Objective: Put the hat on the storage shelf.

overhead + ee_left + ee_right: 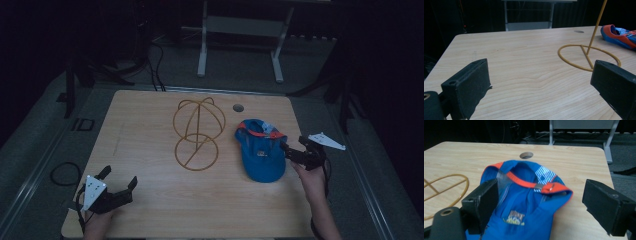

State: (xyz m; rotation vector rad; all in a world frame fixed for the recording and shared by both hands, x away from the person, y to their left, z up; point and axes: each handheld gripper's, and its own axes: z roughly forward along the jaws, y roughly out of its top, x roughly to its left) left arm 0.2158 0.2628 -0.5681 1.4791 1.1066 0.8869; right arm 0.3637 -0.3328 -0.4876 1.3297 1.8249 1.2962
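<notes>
Right gripper [291, 152] jaws spread wide, nothing pinched; in the right gripper view its two black pads [485, 201] stand either side of the blue cap [524, 207], one pad low left over the cap's side, the other off to the right above bare table. Can't tell if the left pad touches the fabric. Cap has orange trim, a striped white-blue inner patch, small yellow logo on the crown. In the high view the cap [261, 150] lies on the right half of the wooden table [150, 210], the right gripper at its right edge, right hand [311, 181] behind it, grey plate on top of the gripper.

Left gripper [119, 176] jaws also spread, empty; in the left gripper view its pads [471, 83] are wide apart over bare wood, low near the tabletop. It sits at the near left corner of the table, well apart from the cap.

Yellow wire hat stand [197, 131] is mid-table, just left of the cap, not touching it: round base ring flat on the wood, upright rod, domed wire top. Its base ring [587, 58] shows ahead of the left gripper. Small round hole [238, 107] in the table beyond the cap. White-legged frame [240, 35] on the floor behind the table
</notes>
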